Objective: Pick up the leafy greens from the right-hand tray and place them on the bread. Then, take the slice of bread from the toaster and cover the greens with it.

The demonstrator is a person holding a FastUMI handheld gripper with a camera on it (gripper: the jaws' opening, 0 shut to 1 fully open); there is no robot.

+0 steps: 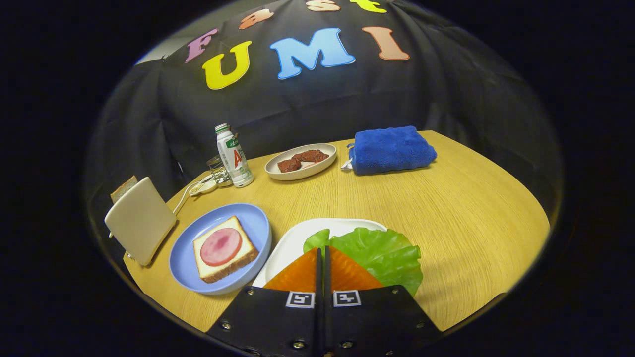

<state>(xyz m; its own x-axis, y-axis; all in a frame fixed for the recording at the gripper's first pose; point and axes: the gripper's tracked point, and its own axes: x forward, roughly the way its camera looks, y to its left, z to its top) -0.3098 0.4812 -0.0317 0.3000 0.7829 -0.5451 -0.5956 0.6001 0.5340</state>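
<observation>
Looking along my claw (321, 250), I see its two orange fingers (297, 275) pressed nearly together, only a thin dark slit between them, and nothing caught in it. The fingertips sit over the near edge of the leafy greens (382, 253), which lie on the white tray (292, 243); whether the tips touch the leaf I cannot tell.

Taking that tray as my landmark: just to its left, touching or nearly so, is the blue plate (191, 270), carrying a slice of bread (211, 267) with a round pink slice of meat (221, 246) on top. Further left of the tray, beyond the plate, stands the cream-coloured toaster (139, 220), tilted in my view, with the top of a second bread slice (123, 188) poking up behind it. Beyond the tray, well apart from it, an oval dish (278, 171) holds dark red pieces. Left of that dish stands a white bottle (234, 156) with a green cap. Beyond the tray and to the right, a folded blue towel (392, 148) lies on the wooden bench (471, 213).
</observation>
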